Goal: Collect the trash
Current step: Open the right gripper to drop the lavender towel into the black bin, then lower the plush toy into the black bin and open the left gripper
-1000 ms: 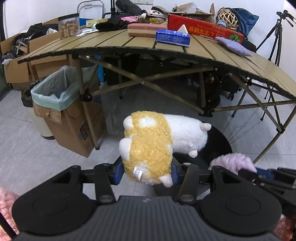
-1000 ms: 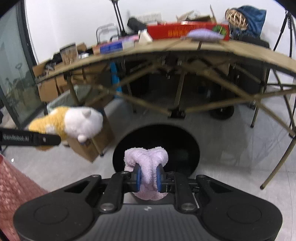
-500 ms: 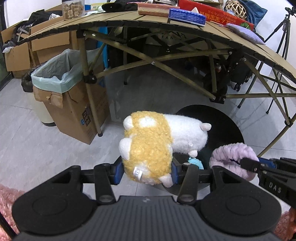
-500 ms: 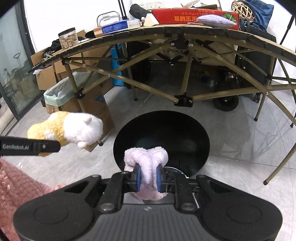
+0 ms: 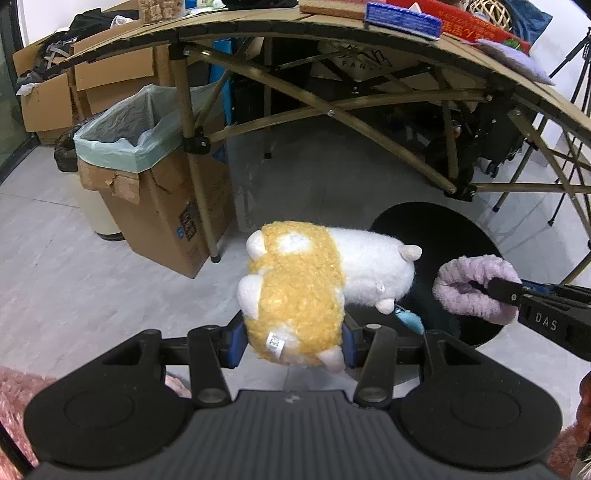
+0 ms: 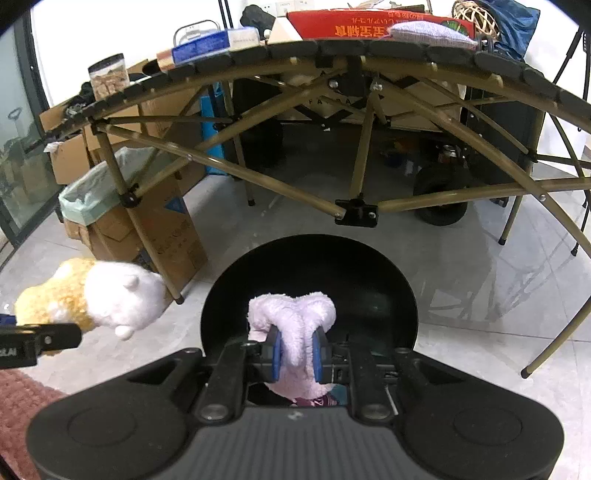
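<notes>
**Two soft items held above the black bin**

While both tools hang over the floor, the left hand-held gripper (image 5: pixel 293 341) is clenched on a yellow-and-white plush toy (image 5: pixel 310 288), its white head pointing to 3 o'clock, beside the black round bin (image 5: pixel 443 229). At 3 o'clock in the left wrist view, the right hand-held gripper (image 6: pixel 297 350) pinches a lilac fuzzy cloth (image 6: pixel 291 325) directly over that bin's dark opening. At 10 o'clock stands a cardboard box lined with a pale green bag (image 5: pixel 122 136), against a leg of the counter (image 5: pixel 258 33).
</notes>
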Tool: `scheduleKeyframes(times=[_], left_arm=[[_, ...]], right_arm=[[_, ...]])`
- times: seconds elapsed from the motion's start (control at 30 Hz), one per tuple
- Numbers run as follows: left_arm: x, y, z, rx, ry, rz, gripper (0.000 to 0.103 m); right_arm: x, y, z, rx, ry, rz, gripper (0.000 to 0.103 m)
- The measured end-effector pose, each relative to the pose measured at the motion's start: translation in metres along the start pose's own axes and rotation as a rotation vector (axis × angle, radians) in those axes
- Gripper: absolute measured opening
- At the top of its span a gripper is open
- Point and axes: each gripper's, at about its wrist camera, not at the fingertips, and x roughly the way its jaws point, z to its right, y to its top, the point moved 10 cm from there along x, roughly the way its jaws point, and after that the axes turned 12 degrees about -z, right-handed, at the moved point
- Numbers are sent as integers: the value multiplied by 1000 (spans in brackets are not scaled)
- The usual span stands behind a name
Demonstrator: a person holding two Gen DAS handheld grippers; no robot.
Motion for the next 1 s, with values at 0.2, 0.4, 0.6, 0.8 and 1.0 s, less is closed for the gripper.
scheduleKeyframes(times=[0.2, 0.4, 0.6, 0.8, 1.0], left_arm=[[4, 4, -1, 0, 27, 1, 49], [6, 3, -2, 4, 31, -2, 49], [5, 4, -2, -5, 26, 2, 49], [5, 5, -1, -3, 27, 3, 49], [5, 5, -2, -3, 28, 3, 49]], right_arm=[[13, 5, 1, -3, -25, -9, 16], [25, 11, 10, 16, -37, -16, 23], [26, 11, 17, 29, -56, -20, 57], [23, 11, 21, 7, -104, -23, 103], [23, 11, 23, 16, -113, -31, 103]])
